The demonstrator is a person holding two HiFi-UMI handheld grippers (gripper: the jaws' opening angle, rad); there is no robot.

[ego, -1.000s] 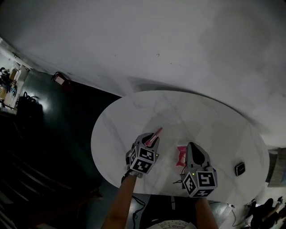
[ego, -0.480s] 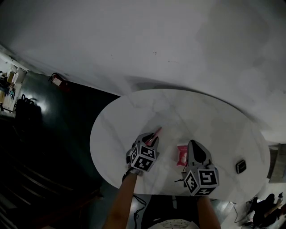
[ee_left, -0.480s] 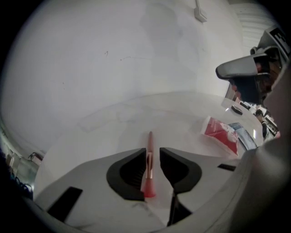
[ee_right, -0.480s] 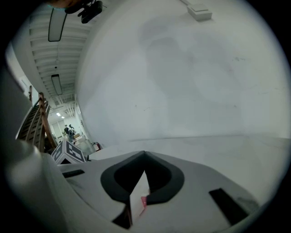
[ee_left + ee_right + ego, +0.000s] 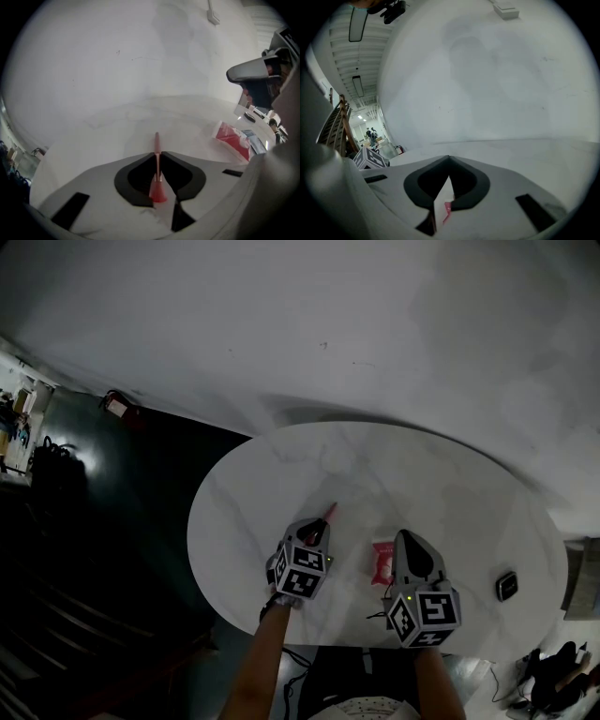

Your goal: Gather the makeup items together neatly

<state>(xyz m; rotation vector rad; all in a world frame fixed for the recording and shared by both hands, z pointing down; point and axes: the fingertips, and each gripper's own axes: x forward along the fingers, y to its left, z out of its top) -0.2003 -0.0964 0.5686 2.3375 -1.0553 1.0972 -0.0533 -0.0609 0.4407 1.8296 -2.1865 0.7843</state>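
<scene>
Two tools hover over the white marble table (image 5: 441, 474). L tool (image 5: 157, 155) is closing on a slim pink makeup stick (image 5: 156, 140), pads touching its shaft, far end pointing away across the table, well left of the red-and-white sachet (image 5: 383, 562). R tool (image 5: 449, 157) has jaws together, nothing gripped, just right of the sachet, which lies flat. Small dark item (image 5: 506, 586) sits far right of the sachet.

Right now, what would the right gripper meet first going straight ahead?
Likely nothing near: ahead of the right gripper lies only bare table, then the wall beyond its edge. The red sachet lies to its left, off that line.
</scene>
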